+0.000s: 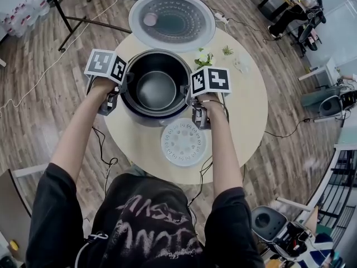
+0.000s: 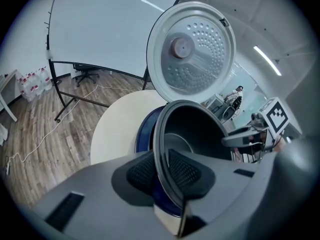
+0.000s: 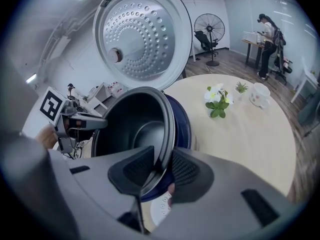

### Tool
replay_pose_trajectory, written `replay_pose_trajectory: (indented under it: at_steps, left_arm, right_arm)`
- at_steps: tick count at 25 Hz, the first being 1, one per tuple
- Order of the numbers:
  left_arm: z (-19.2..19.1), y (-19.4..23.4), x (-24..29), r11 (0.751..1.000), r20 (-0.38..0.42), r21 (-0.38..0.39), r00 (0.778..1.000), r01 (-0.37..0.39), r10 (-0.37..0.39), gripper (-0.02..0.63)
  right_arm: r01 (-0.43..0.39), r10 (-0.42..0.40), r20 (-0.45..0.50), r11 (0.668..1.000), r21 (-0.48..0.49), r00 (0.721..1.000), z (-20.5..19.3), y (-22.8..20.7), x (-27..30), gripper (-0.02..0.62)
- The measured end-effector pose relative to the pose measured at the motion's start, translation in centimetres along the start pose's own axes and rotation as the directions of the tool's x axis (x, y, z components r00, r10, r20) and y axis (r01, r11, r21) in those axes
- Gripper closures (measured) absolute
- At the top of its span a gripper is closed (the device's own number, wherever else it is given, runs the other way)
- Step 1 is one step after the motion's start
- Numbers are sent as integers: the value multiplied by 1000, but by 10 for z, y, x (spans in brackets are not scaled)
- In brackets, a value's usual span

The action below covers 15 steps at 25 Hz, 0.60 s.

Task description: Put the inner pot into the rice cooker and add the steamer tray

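Looking steeply down, we see a round pale table point(image 1: 245, 105) on a wood floor, with a person's two arms reaching in from the bottom of the frame.

At centre left, the left gripper point(image 1: 125, 88) is clenched on the left rim of the dark inner pot point(image 1: 156, 91). In the left gripper view we see the rim pinched between its ribbed pads point(image 2: 185, 173).

The pot sits in the mouth of the rice cooker point(image 2: 144, 134) at the middle of the frame, its rim above the cooker's blue body. We cannot tell whether it is fully seated. The cooker's lid point(image 1: 172, 20) stands open at top centre, its dimpled inner face towards us.

Just right of centre, the right gripper point(image 1: 190, 96) grasps the pot's right rim. In the right gripper view the rim runs between its pads point(image 3: 139, 168).

Below the cooker, near the table's lower edge, the white steamer tray point(image 1: 183, 142) lies flat, apart from the cooker.

Further right on the table stand white flowers point(image 1: 203, 56), a small green plant point(image 1: 227, 50) and a cup point(image 1: 241, 65).
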<state>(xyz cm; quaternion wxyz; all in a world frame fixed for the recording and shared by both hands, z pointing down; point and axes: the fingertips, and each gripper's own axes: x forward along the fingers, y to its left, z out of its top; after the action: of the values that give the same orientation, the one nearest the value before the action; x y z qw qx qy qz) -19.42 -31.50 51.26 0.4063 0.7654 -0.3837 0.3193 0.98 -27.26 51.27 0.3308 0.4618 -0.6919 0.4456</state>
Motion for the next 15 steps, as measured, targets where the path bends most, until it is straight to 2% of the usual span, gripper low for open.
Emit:
replay_pose_trajectory:
  at_steps: [7,15]
  left_arm:
    - [0,1,0,1000,-24,25,1000,-17,18,505]
    - [-3,3,-2,992,-45,102,996,-68,73,488]
  right_arm:
    - [17,-19,-25,998,-54,1000,-1,2,-2,476]
    - [45,-48,-27,994,-99,998,-2,4,-3,463]
